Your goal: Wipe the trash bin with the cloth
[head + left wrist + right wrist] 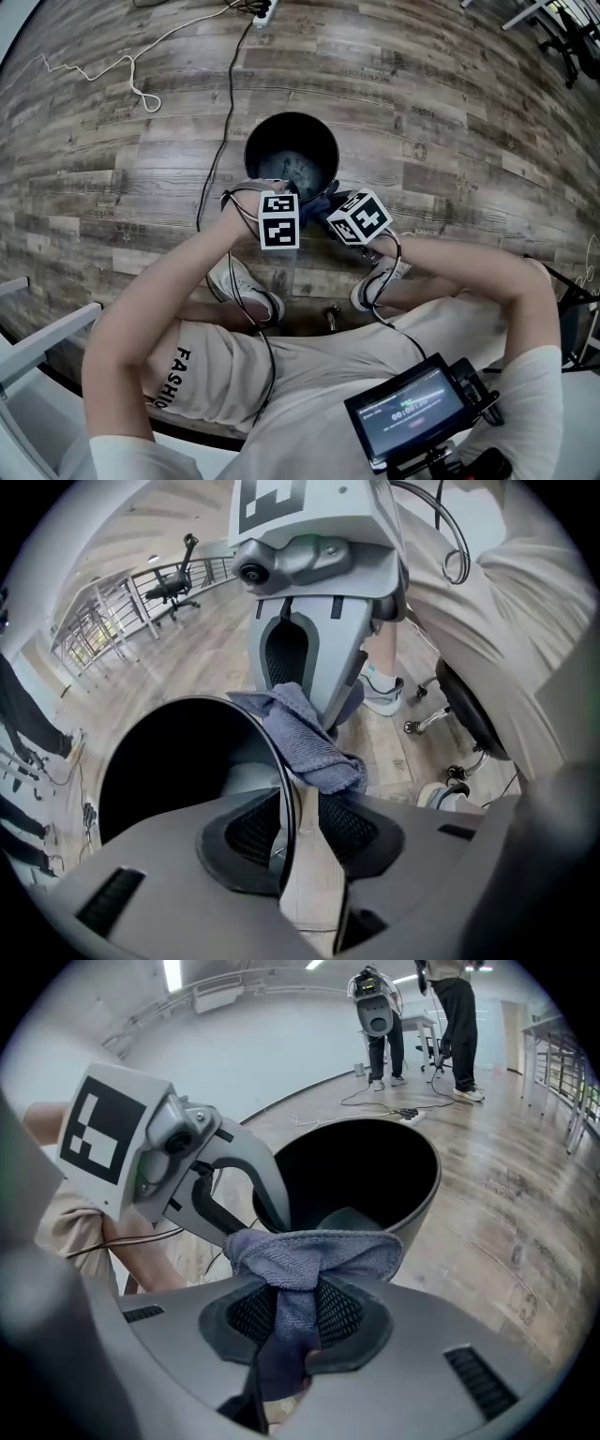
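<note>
A black round trash bin [291,150] stands on the wood floor in front of the person's feet. Both grippers are at its near rim. My left gripper [300,822] straddles the thin rim [281,789], one pad inside and one outside; there is a visible gap on the outer side, so it stands open. My right gripper [295,1312] is shut on a blue-grey cloth [309,1255], which bunches out in front of its jaws against the bin's rim [412,1213]. In the left gripper view the cloth [309,742] drapes over the rim right beyond my jaws.
A black cable [225,112] and a white cord [103,70] lie on the floor left of the bin. The person's white shoes [246,286] are just behind the grippers. A camera monitor [417,408] hangs at the chest. Two people [412,1016] stand far off.
</note>
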Available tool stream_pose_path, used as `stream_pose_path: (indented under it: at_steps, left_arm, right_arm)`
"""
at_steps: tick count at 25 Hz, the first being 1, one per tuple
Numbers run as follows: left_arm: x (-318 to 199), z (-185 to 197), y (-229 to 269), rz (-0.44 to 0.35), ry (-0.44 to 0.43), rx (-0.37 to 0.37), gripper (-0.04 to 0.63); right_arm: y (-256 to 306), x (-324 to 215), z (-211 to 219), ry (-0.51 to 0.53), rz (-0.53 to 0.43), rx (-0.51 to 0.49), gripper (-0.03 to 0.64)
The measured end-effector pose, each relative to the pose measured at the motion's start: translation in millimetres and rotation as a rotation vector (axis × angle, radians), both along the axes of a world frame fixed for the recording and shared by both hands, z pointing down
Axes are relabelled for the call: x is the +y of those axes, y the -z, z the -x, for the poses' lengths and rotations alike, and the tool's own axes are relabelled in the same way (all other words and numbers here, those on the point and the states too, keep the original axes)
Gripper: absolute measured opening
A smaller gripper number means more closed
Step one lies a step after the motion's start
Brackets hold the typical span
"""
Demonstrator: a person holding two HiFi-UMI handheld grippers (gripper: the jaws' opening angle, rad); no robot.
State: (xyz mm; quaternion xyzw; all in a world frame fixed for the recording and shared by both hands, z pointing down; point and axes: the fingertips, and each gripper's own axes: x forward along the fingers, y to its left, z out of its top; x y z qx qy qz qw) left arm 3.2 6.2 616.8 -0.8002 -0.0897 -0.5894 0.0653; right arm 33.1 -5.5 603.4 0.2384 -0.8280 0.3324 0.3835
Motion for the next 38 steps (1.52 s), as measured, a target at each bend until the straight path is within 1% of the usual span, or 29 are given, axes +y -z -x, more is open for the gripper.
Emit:
stream_pose_path:
  at_steps: [2, 4, 6, 7, 10, 14, 17, 22, 25, 28, 34, 36, 38]
  left_arm:
    - [-0.6, 3.2, -4.5, -0.020, -0.029, -0.017, 0.120]
    - [-0.7, 4.9, -8.9, -0.060, -0.076, -0.038, 0.113]
    - [-2.9, 4.8, -11.5, -0.107, -0.102, -0.045, 0.074]
    - [-4.2, 4.3, -12.0, -0.123, -0.104, -0.043, 0.044]
    - [-5.7, 3.1, -12.2, -0.134, -0.107, -0.033, 0.041]
    - [-7.7, 2.3, -12.0, -0.149, -0.111, -0.021, 0.041]
    - [-10.7, -1.2, -12.4, -0.170, -0.089, -0.007, 0.041]
    - [-15.6, -3.5, -11.8, -0.178, -0.070, 0.000, 0.041]
    - [-16.3, -3.5, -12.4, -0.184, -0.069, -0.001, 0.043]
    - [-17.8, -4.0, -13.1, -0.194, -0.066, -0.003, 0.043]
    - [-19.6, -4.8, -14.4, -0.237, -0.038, 0.004, 0.058]
    - [-16.9, -5.1, -13.0, -0.217, -0.026, 0.011, 0.058]
    - [-11.1, -6.3, -7.7, -0.161, -0.015, 0.039, 0.094]
  right_arm:
    - [-7.6, -1.9, 2.0, -0.012, 0.014, 0.006, 0.077]
    - [-17.5, -1.9, 3.4, -0.023, 0.023, 0.014, 0.077]
    - [-30.3, -1.6, 5.3, -0.038, 0.025, 0.014, 0.077]
    - [-37.7, -1.4, 6.5, -0.051, 0.025, 0.011, 0.077]
    - [-64.9, -0.7, 9.8, -0.096, 0.024, 0.015, 0.077]
    - [-107.0, -1.2, 13.4, -0.083, 0.000, 0.057, 0.077]
    - [-139.8, -6.6, 11.3, -0.090, -0.013, 0.084, 0.077]
    - [-185.7, -15.9, 8.2, -0.091, -0.024, 0.116, 0.077]
    - [-208.7, -15.4, 4.1, -0.127, 0.023, 0.141, 0.077]
    - [-212.1, -13.7, 4.8, -0.163, 0.041, 0.151, 0.077]
    - [-196.6, 3.9, -6.3, -0.160, 0.087, 0.176, 0.077]
    - [-185.8, 15.8, -11.7, -0.157, 0.107, 0.178, 0.077]
    - [-172.2, 29.9, -13.3, -0.120, 0.118, 0.176, 0.077]
